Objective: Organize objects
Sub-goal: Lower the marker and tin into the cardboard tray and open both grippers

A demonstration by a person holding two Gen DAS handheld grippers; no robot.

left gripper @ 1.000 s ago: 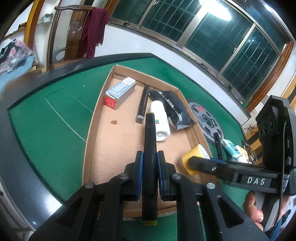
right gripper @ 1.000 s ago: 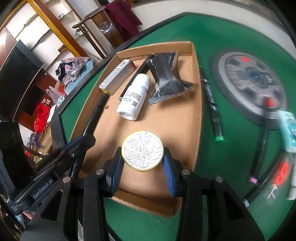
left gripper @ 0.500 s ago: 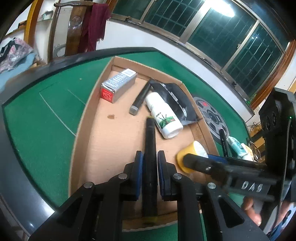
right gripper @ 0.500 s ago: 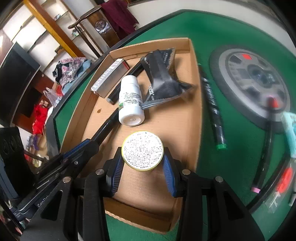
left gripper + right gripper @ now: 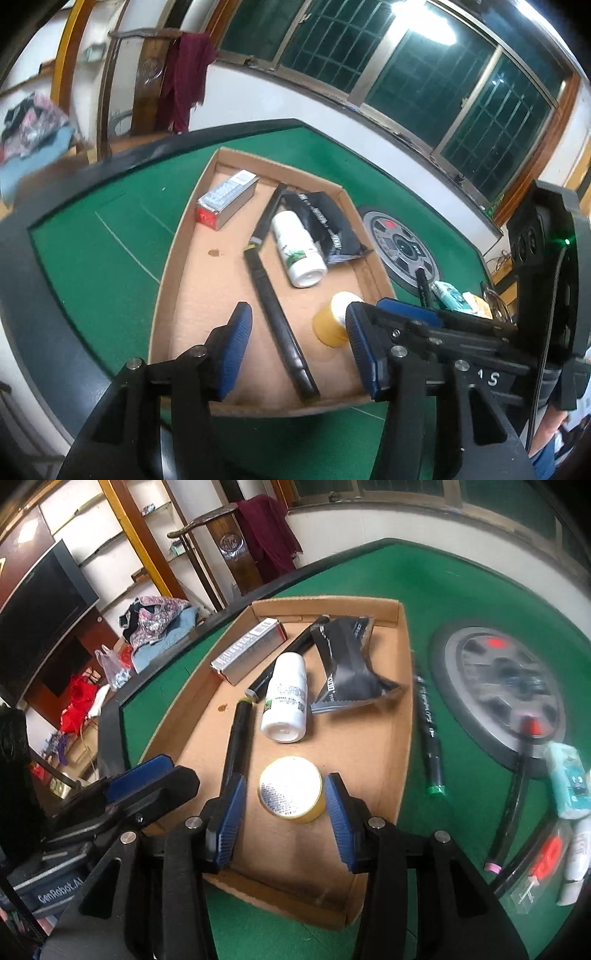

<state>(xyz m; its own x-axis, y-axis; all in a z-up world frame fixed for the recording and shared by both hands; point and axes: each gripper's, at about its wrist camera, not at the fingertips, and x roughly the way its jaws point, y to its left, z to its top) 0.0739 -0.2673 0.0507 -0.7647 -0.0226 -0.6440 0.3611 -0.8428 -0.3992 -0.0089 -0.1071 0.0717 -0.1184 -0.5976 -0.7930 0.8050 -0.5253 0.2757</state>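
Now the left gripper (image 5: 299, 345) hangs over the near end of a shallow cardboard tray (image 5: 177, 258), its jaws having just been opening; the ribbed blue pads (image 5: 236, 347) stand clear on either side of a long black marker (image 5: 277, 314) that lies flat on the matte brown floor of the tray, touched by neither pad. The right gripper (image 5: 282, 819) sits just beside it, jaws also having eased apart a little, with a squat round yellow tin (image 5: 291, 794) between them; its pale printed lid faces up, the tin rests on the cardboard, and a thin gap shows at each pad, so nothing is clamped. Further along the tray a smooth white plastic bottle (image 5: 286, 701) lies on its side, touching a crinkled glossy black pouch (image 5: 349, 675). A second slim black pen (image 5: 291, 653) lies slantwise beside the bottle, and a rectangular silver carton (image 5: 247, 653) with a red end sits toward the tray's far left corner. Outside the tray, on the green felt tabletop (image 5: 424, 572), a black marker with a green cap (image 5: 430, 738) lies along the tray's right wall, near a round grey disc (image 5: 506, 686) with red marks.
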